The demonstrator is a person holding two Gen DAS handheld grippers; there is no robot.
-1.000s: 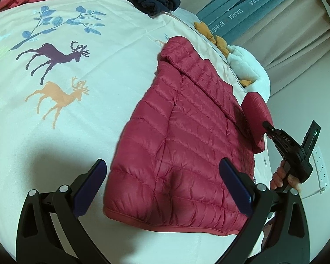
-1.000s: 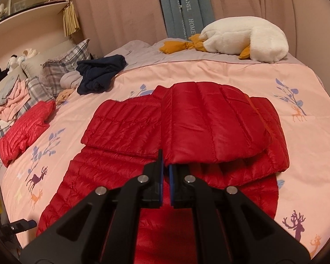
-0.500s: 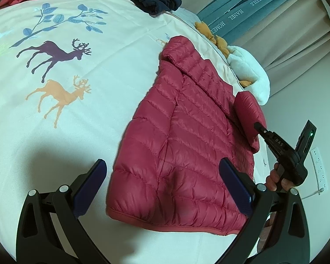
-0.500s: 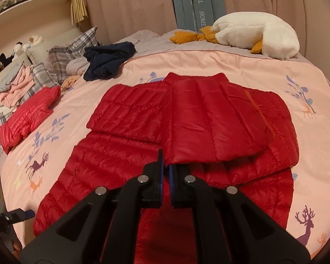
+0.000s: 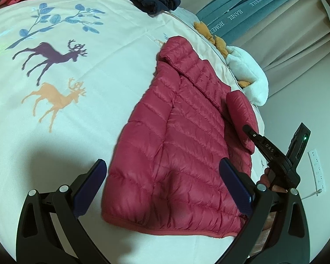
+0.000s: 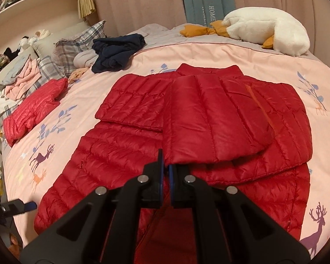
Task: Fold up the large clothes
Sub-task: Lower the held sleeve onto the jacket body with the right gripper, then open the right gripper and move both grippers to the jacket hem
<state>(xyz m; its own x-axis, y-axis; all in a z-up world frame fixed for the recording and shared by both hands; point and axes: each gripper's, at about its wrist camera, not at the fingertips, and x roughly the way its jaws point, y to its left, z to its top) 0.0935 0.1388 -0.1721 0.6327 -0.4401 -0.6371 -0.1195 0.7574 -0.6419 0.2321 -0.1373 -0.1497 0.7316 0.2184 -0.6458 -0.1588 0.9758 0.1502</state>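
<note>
A red down jacket (image 6: pixel 112 154) lies spread on the deer-print bedspread (image 6: pixel 242 55), its left sleeve folded across the chest. My right gripper (image 6: pixel 165 160) is shut on the cuff edge of the jacket's right sleeve (image 6: pixel 213 118), which lies over the jacket's middle. In the left wrist view the same jacket (image 5: pixel 176 149) lies ahead, and the right gripper (image 5: pixel 268 151) holds the sleeve (image 5: pixel 239 107) at its far side. My left gripper (image 5: pixel 162 162) stands open over the hem, with nothing between its fingers.
A second red jacket (image 6: pixel 33 110) lies folded at the bed's left. A navy garment (image 6: pixel 118 50), plaid pillows (image 6: pixel 77 46) and a clothes pile (image 6: pixel 22 74) sit at the head end. A white goose plush (image 6: pixel 266 28) lies by the curtain. A wall socket (image 5: pixel 316 169) is beside the bed.
My right gripper has carried the sleeve lower and further in over the jacket's body. The left gripper has stayed where it was, still open.
</note>
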